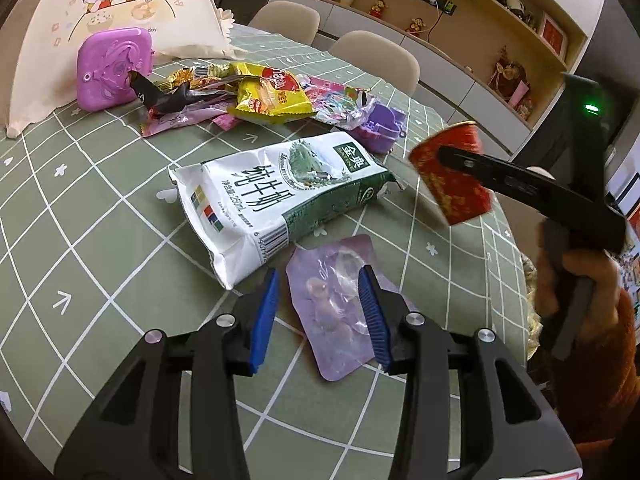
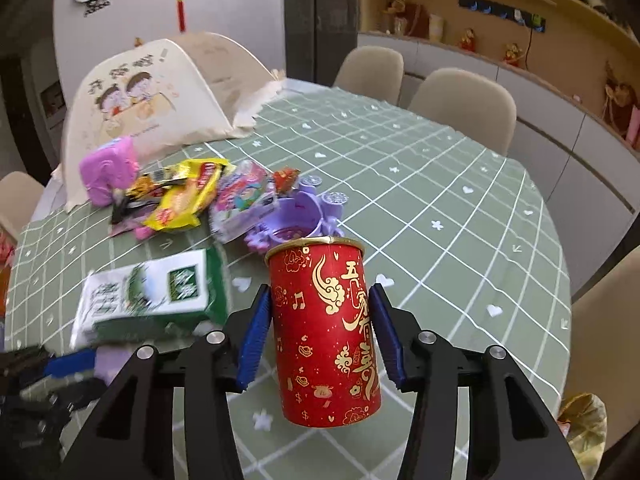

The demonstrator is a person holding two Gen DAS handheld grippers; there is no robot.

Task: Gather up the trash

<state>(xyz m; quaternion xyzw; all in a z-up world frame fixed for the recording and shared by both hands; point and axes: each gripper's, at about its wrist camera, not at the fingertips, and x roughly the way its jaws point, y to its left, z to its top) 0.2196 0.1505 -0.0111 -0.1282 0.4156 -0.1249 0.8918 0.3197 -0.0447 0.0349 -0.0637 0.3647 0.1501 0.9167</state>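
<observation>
Two claws at work over a green checked surface point(image 1: 100, 240) strewn with rubbish. Right claw point(image 2: 320, 336) clasps a red paper cup with gold print point(image 2: 324, 336), both blue pads on its sides; the left view shows the cup point(image 1: 448, 172) clear of the cloth, tilted, carried in the air to the right. Left claw point(image 1: 320, 312) hangs released, jaws partly apart, over a flat lilac blister pack point(image 1: 332, 312) lying on the cloth; the pads straddle it and I cannot tell whether they touch it.

Other litter: a crushed white-and-green milk carton point(image 1: 276, 196) just beyond the blister pack; farther back a heap with a yellow snack bag point(image 1: 268, 96) and mixed wrappers, a purple plastic mould point(image 1: 380, 128) at its right end, a purple case point(image 1: 114, 66) leaning against a cream food cover point(image 1: 120, 4).

Step in hand, by my reading: cup picked up, on its way to a bin. No bin shows in either view. Next move calls for keeping the cup from slipping in its tilt while carrying it off; for the left, lowering and pinching the thin pack by an edge, since it lies flat.
</observation>
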